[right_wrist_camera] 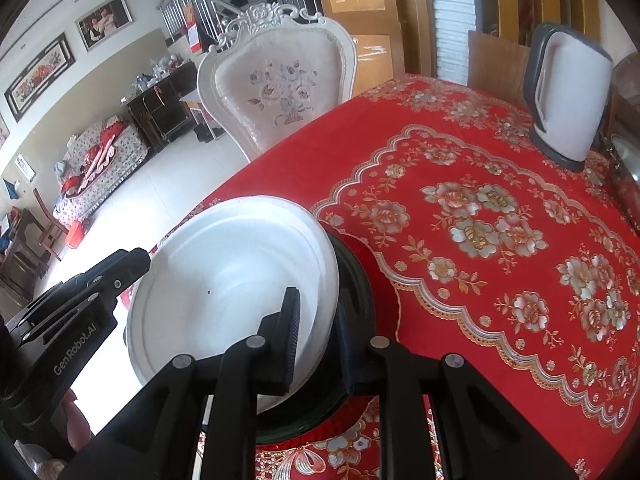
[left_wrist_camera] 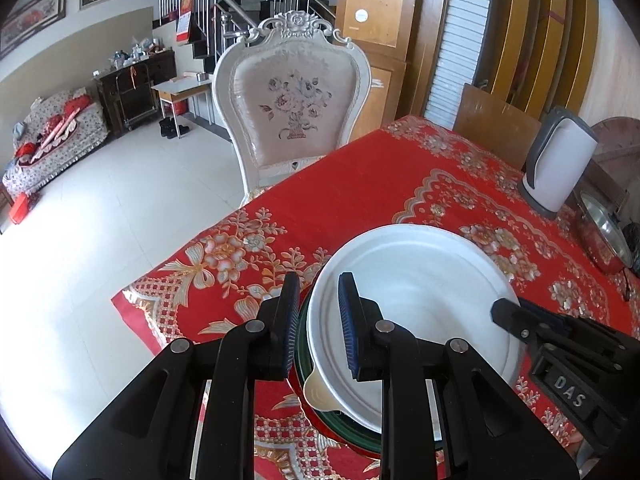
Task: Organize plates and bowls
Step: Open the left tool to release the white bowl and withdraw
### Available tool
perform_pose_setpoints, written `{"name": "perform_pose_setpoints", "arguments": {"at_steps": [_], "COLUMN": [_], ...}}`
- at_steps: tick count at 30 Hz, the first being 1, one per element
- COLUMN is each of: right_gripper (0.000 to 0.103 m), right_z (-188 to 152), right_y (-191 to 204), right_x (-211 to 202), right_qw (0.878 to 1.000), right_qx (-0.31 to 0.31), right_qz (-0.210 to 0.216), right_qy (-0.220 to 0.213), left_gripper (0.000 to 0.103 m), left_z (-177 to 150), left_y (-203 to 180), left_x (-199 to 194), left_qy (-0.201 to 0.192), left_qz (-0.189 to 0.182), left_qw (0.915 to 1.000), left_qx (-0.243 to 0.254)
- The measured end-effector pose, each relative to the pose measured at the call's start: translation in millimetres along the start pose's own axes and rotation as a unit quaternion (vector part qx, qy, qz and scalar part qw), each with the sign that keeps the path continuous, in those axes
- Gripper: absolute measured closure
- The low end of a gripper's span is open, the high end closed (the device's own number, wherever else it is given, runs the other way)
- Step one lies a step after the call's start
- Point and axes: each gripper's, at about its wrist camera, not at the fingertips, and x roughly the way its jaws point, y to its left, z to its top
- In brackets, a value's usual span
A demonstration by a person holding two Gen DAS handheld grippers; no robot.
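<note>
White plate [left_wrist_camera: 420,280] atop dark dish [right_wrist_camera: 356,280] (stacked)

Pale tiled floor [left_wrist_camera: 100,220] was bright with daylight — ornate white chair [left_wrist_camera: 294,100] at the red floral-clothed desk [left_wrist_camera: 360,184], floral sofa [left_wrist_camera: 56,136] by the wall, metal-railed staircase [left_wrist_camera: 240,4] behind.

Bare red cloth [right_wrist_camera: 460,152] lies open from 12 to 3 o'clock of the white plate [right_wrist_camera: 240,264]; a kettle [right_wrist_camera: 568,96] blocks the far corner at 2 o'clock; a chair [right_wrist_camera: 280,84] backs the edge at 12; a steel pot [left_wrist_camera: 604,236] stands just beside the kettle.
</note>
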Motion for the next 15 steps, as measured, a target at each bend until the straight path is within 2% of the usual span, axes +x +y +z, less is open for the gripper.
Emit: {"name": "perform_pose_setpoints", "arguments": {"at_steps": [8,10,11,15], "right_gripper": [0.084,0.067,0.063,0.060], "right_z": [-17.5,-28.6,-32.3,-54.5], "right_y": [-0.9,-3.1,-4.3,-9.7], "right_x": [-40.1,-48.4,-50.8,-58.9], "right_qw": [0.998,0.996,0.995,0.991], "right_qx": [-0.015,-0.014,-0.014,-0.012], "right_qz": [-0.026,-0.043,-0.048,-0.078], "right_qy": [-0.061,-0.077,-0.084,-0.106], "left_gripper": [0.083,0.083,0.083,0.083], "left_z": [-15.0,-23.9,-27.6,-49.0], "left_y": [-15.0,-19.6,-21.6,-31.1], "left_x": [-30.1,-35.5,-37.6,-39.9], "left_qy": [-0.028,-0.036,-0.039,-0.038], "left_qz": [-0.024,-0.023,-0.023,-0.024], "left_qw": [0.9993,0.9991,0.9990,0.9989], "left_qx": [-0.001,0.000,0.001,0.011]}}
